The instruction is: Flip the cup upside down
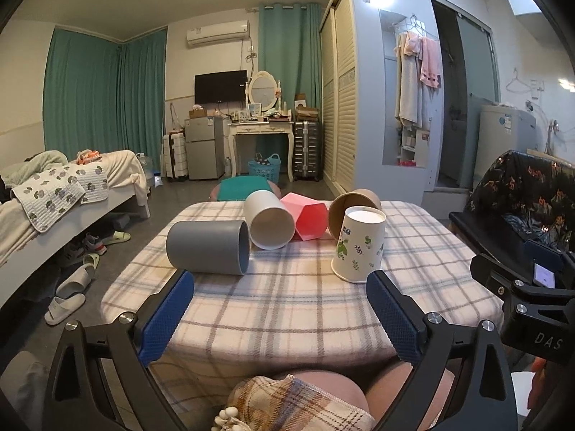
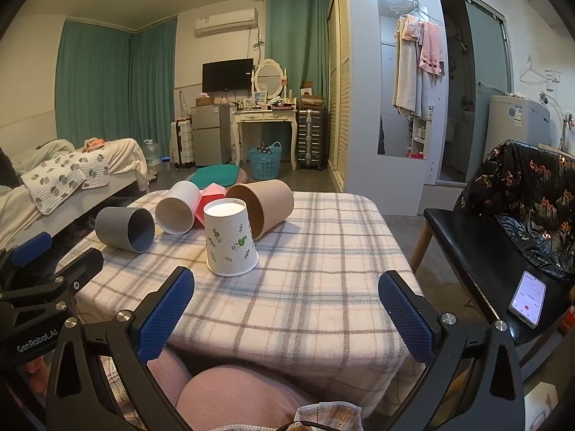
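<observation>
Paper cup with the little leaf print (image 2: 231, 237) is already sitting mouth-down on the plaid tablecloth (image 2: 323, 287), wide rim flat on the cloth and white base facing up, so as far as I can judge the flip itself is done for that one. Everything else I place off that cup: brown cup (image 2: 264, 204) lies on its side right behind it, the pink one (image 2: 210, 197) and the white cup (image 2: 178, 212) lie behind and to its left, and the grey cup (image 2: 124, 228) is furthest left, also tipped over with its mouth toward me.

Both of my grippers hang back at the near table edge, over my lap. Left gripper (image 1: 280, 309) has its blue pads spread wide with nothing between them, and the right gripper (image 2: 287, 309) is the same, wide apart and empty. I reckon they sit back so the cup stands free, clear of any nudge.
</observation>
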The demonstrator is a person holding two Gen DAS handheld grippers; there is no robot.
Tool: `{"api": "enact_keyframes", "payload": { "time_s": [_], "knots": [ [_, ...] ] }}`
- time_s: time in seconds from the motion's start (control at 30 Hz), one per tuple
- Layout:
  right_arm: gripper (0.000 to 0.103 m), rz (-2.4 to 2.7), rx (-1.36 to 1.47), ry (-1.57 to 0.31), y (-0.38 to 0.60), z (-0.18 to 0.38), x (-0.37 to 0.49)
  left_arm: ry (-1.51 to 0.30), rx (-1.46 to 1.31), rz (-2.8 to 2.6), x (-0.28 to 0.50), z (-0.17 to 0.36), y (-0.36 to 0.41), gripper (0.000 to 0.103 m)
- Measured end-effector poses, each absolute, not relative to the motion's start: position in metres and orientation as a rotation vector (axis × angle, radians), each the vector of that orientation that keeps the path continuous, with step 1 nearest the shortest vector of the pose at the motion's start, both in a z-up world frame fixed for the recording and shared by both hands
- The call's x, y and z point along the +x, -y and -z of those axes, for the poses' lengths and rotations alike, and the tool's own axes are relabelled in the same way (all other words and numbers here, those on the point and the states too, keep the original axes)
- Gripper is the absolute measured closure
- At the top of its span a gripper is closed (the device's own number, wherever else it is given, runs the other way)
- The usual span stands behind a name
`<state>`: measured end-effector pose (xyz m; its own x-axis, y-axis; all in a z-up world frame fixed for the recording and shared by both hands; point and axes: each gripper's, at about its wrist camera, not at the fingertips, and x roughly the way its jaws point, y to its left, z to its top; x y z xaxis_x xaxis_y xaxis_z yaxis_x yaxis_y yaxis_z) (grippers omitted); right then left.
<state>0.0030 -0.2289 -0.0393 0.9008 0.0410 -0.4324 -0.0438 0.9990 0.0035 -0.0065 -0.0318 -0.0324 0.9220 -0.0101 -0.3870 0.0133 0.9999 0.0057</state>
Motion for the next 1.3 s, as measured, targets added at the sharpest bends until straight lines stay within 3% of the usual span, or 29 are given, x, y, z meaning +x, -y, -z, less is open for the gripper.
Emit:
{"api": "enact_keyframes", "payload": {
  "time_s": [1.3],
  "knots": [
    [0.0,-0.04,-0.02,-0.461,0.2251,0.0434,0.0051,-0.417,0.014,0.0,-0.0101,0.0394,0.0333,0.003]
  ]
}}
